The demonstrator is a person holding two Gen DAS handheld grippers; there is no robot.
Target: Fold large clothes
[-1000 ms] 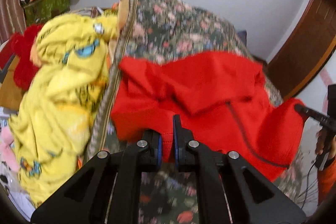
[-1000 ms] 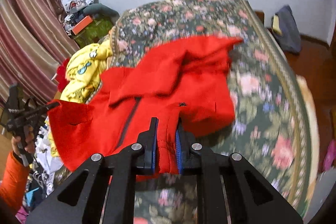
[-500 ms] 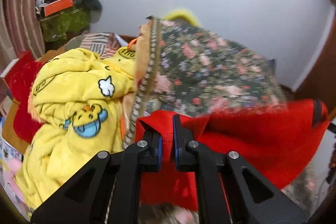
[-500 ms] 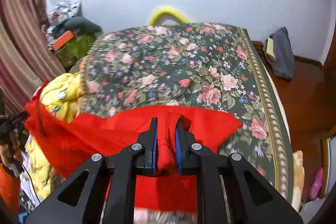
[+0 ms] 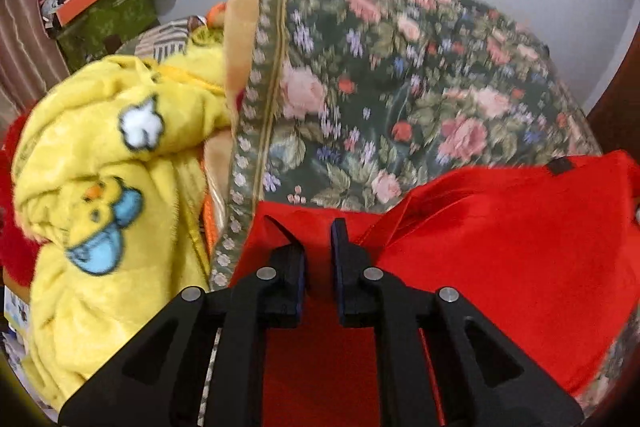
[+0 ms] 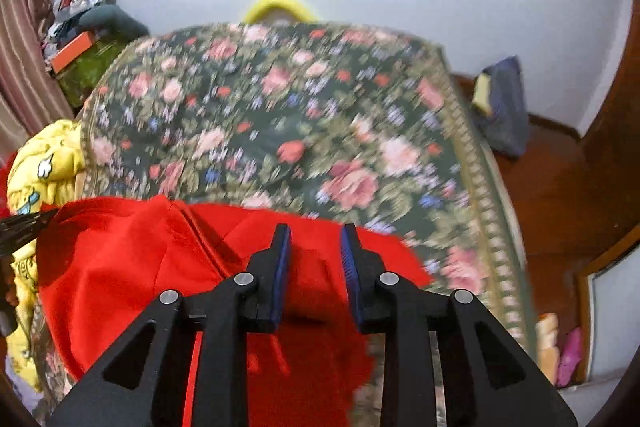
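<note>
A large red garment (image 5: pixel 500 247) lies folded over on the near part of a bed with a floral cover (image 5: pixel 400 87). My left gripper (image 5: pixel 318 235) is at the garment's left corner. Its jaws are opening a little, red cloth still lies between them, and a flap drapes over the left fingertip. In the right wrist view the red garment (image 6: pixel 120 267) spreads to the left. My right gripper (image 6: pixel 314 239) is over its right end. Its jaws are opening wider, and the blue pads stand clear of the cloth beneath them.
A yellow fleece blanket (image 5: pixel 120 167) with cartoon prints is heaped off the bed's left edge. Behind it is a cluttered stand with an orange box (image 5: pixel 84 3). A blue-grey bag (image 6: pixel 504 107) leans on the wall over the wooden floor at the right. The floral cover (image 6: pixel 300 107) stretches ahead.
Both grippers carried the red garment's edge forward and set it down folded on the bed. Their jaws, pinched on the cloth before, have parted, the right more than the left.
</note>
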